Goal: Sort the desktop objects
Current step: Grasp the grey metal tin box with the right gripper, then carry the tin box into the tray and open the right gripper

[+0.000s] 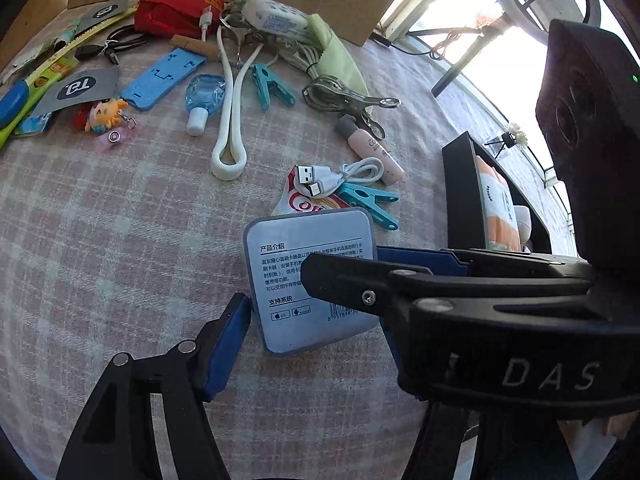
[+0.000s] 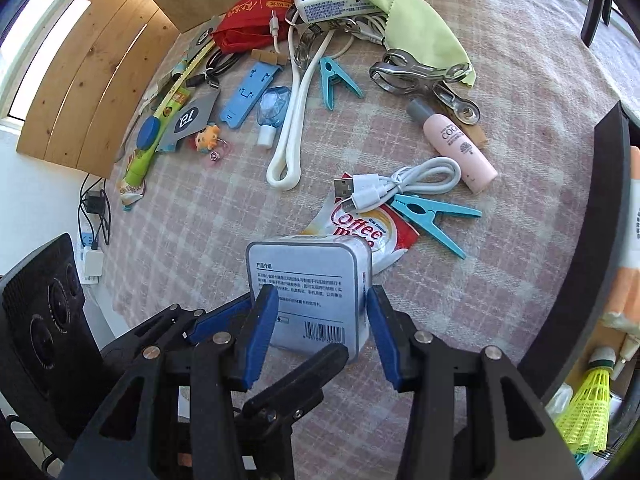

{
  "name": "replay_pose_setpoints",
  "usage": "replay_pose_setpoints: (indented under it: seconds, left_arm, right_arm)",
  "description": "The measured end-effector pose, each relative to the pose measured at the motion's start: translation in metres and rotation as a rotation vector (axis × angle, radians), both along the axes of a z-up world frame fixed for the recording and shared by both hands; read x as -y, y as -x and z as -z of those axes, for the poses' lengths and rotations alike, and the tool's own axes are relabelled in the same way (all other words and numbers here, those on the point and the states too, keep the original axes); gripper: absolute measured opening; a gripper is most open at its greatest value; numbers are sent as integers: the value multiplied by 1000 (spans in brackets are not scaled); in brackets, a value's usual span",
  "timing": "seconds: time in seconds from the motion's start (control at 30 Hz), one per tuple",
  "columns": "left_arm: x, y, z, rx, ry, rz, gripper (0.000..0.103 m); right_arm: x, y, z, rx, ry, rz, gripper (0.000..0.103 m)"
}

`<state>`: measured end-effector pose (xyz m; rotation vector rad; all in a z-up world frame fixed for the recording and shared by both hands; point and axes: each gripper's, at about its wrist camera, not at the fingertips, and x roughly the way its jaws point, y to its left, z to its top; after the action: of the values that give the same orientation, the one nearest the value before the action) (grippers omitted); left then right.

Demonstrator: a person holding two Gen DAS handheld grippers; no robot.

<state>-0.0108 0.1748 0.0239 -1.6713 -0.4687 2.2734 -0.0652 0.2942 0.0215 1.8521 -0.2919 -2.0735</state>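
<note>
Both wrist views. I hold both grippers around the grey box (image 2: pixel 306 294), which stands low and centre in each frame on the checked table (image 2: pixel 208 208).

The right gripper (image 2: pixel 322 330) has its fingers spread wide on either side of the box, pads just clear of it. The left gripper (image 1: pixel 304 312) is likewise wide open, one pad beside the box's left edge; its other finger is hidden behind the right gripper's arm. Neither grips anything.

Risks, as I judge them: the two sets of fingers cross closely and may collide. A closing finger could push the box onto the coffee sachet (image 2: pixel 360 230) instead of clamping it.

Count: one box, one sachet, three blue pegs (image 2: pixel 430 214), two metal clips (image 2: pixel 416 72), one coiled white cable (image 2: pixel 400 184), one pink bottle (image 2: pixel 460 148).
</note>
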Motion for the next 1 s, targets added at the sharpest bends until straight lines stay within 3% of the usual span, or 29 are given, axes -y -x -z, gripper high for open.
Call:
replay_pose_setpoints:
  seconds: [0.5, 0.7, 1.0]
  left_arm:
    - [-39, 0, -59, -109, 11, 89, 63]
    - [-90, -1, -79, -153, -3, 206, 65]
    - [-201, -20, -92, -167, -41, 427, 65]
  right_arm:
    - [-50, -19, -53, -93, 15, 59, 46]
    - [-104, -39, -75, -138, -4, 149, 46]
    - [-209, -105, -86, -143, -48, 352, 46]
